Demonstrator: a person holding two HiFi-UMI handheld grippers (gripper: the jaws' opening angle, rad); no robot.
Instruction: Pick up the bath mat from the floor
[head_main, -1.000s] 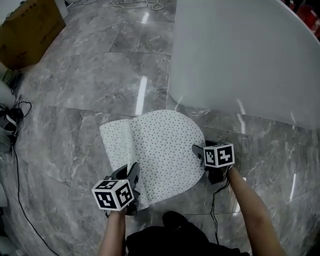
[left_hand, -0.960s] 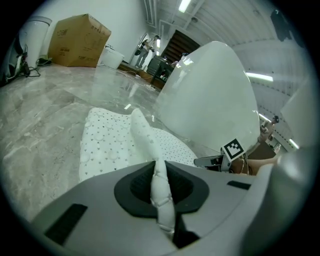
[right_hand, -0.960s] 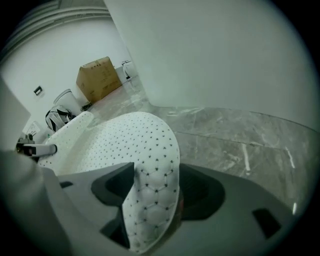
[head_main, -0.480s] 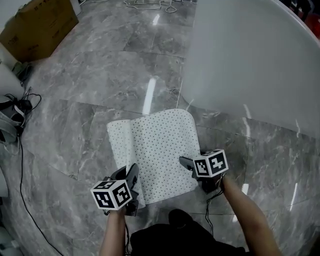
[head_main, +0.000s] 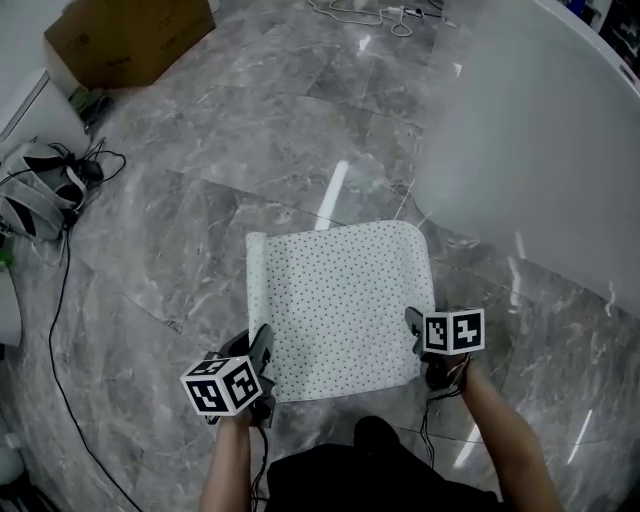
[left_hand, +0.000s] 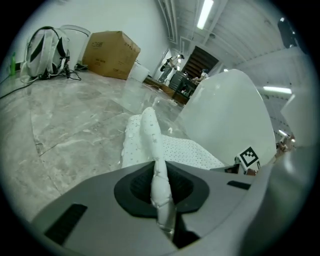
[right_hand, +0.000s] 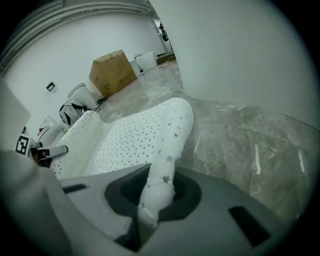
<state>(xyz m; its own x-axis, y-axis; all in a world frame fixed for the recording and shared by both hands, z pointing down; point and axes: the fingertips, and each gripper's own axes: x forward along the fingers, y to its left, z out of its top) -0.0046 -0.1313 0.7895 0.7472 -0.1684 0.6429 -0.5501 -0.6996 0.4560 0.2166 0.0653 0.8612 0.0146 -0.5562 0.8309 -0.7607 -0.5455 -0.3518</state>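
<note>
The white bath mat (head_main: 340, 310), dotted with small dark holes, is spread over the grey marble floor. Its left edge curls up in a roll. My left gripper (head_main: 262, 352) is shut on the mat's near left corner, and in the left gripper view the mat's edge (left_hand: 150, 135) runs pinched between the jaws of my left gripper (left_hand: 162, 202). My right gripper (head_main: 414, 328) sits at the near right corner with its jaws closing. In the right gripper view the mat's edge (right_hand: 172, 125) is squeezed between the jaws of my right gripper (right_hand: 150, 202).
A large white curved body (head_main: 540, 130) rises just beyond and right of the mat. A cardboard box (head_main: 130, 35) stands at the far left, a backpack (head_main: 35, 195) with cables (head_main: 60, 300) lies at the left edge, and a white cord (head_main: 385, 15) lies at the top.
My right gripper moved from on top of the mat to its near right corner and closed on the edge. The mat went from rounded and bunched to spread flat. The left gripper kept its grip.
</note>
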